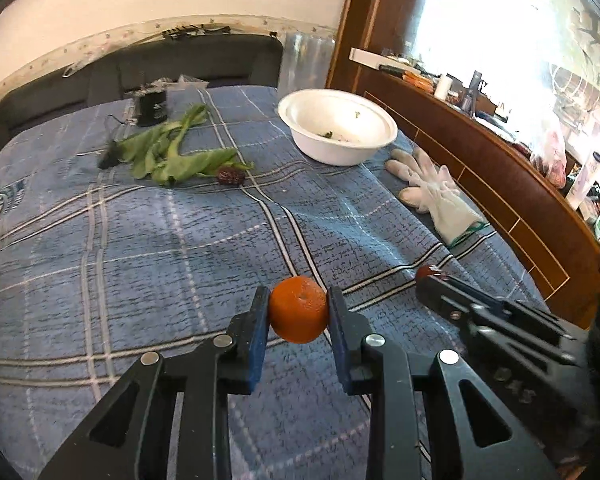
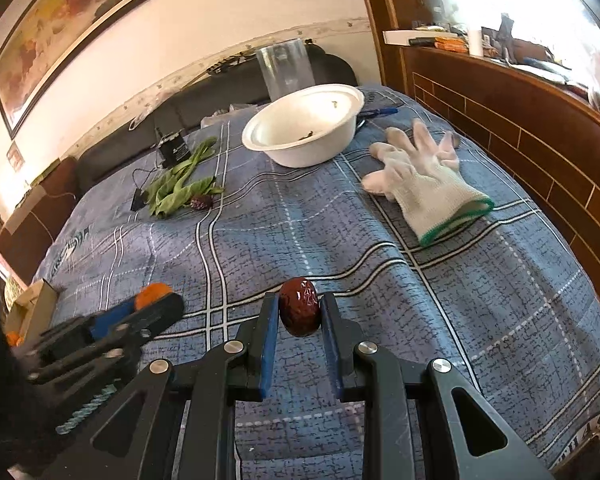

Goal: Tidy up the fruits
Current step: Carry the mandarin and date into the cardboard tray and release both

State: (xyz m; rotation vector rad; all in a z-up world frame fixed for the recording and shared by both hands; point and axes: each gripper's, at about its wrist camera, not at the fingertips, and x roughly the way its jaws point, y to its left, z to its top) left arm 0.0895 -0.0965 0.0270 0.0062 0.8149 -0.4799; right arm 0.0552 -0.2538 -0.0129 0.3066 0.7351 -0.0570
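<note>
My left gripper (image 1: 299, 308) is shut on an orange mandarin (image 1: 299, 309) above the blue plaid cloth (image 1: 160, 248). My right gripper (image 2: 299, 307) is shut on a dark red jujube (image 2: 299, 306); in the left wrist view it shows at the right (image 1: 430, 276) with the jujube (image 1: 425, 271) at its tip. The left gripper (image 2: 156, 300) with the mandarin (image 2: 152, 294) shows at the left of the right wrist view. A white bowl (image 1: 337, 130) stands at the far side, also seen in the right wrist view (image 2: 304, 124). A second jujube (image 1: 231, 176) lies by the green leaves (image 1: 176, 152).
A white work glove (image 2: 424, 184) lies right of the bowl. A clear plastic container (image 2: 286, 66) stands behind the bowl, a small black device (image 1: 151, 106) and cable lie near the leaves. A wooden ledge (image 1: 500, 168) borders the right side. A blue pen (image 2: 380, 112) lies by the bowl.
</note>
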